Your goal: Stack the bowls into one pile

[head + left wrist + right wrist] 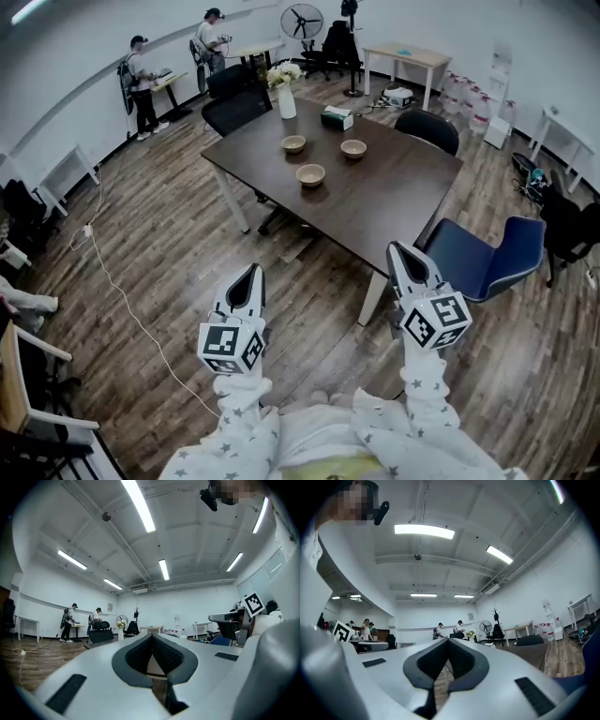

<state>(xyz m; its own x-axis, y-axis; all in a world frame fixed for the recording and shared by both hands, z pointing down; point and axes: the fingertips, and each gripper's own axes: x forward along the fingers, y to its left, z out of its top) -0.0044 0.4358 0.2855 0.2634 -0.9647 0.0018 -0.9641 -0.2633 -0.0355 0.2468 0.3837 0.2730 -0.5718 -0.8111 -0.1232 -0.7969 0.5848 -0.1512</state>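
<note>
the person is standing well short of the dark brown rectangular table (394, 202), where three small round tan bowls are sitting apart on its far half: the far left bowl (293, 143), the far right bowl (353, 148) and the near bowl (310, 174). they are probably going to be handling light and stiff, smooth enough to slip, so i'd be pinching each at its rim, one jaw inside and one outside. they are looking shallow, matching and empty, pale within. the left gripper (248, 281) and the right gripper (410, 262) are both pointing towards the table, clenched on nothing.
</note>
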